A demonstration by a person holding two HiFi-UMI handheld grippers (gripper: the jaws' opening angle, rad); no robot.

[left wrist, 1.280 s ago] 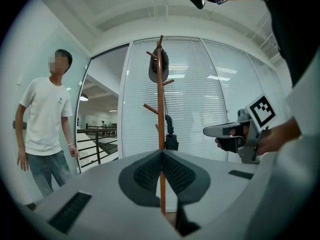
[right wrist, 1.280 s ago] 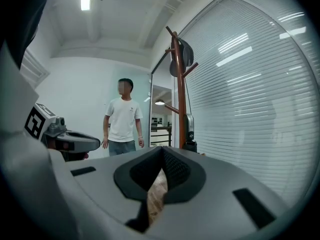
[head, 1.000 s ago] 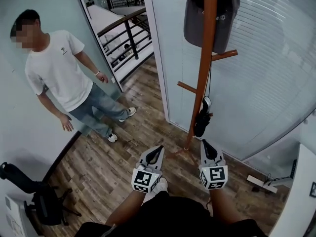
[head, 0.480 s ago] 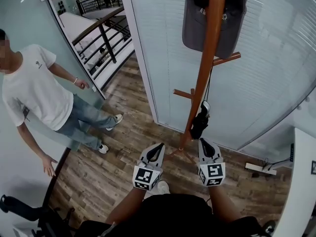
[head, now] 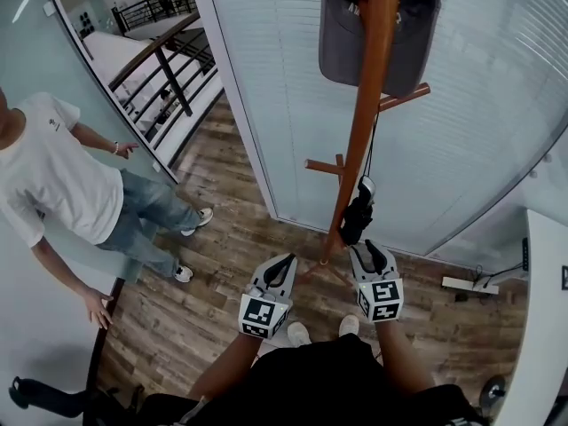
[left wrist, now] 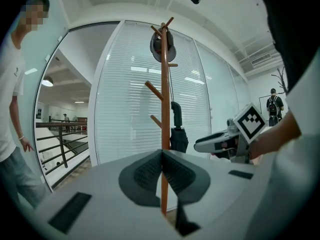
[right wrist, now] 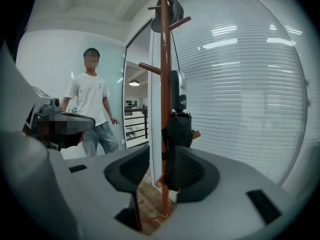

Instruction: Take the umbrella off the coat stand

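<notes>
A folded black umbrella (head: 357, 217) hangs by its cord from a peg of the brown wooden coat stand (head: 362, 122). My right gripper (head: 369, 254) sits just below and right of the umbrella's lower end. Its jaws are opening. In the right gripper view the umbrella (right wrist: 178, 134) shows in line with the gap of the right gripper (right wrist: 161, 156), and the pads do not press on it. My left gripper (head: 280, 272) is left of the stand's foot, shut and holding nothing. In the left gripper view, the left gripper (left wrist: 161, 155) points at the stand (left wrist: 164, 109) and the umbrella (left wrist: 177, 134).
A dark grey cap (head: 355, 34) hangs at the top of the stand. A glass wall with white blinds (head: 479, 131) runs close behind it. A person in a white T-shirt (head: 53, 185) stands at the left near a railing (head: 164, 87). The floor is wood plank.
Both grippers have come closer to the stand. The right gripper now sits just under the umbrella's lower end, and its jaws have parted. The person has drifted toward the left edge.
</notes>
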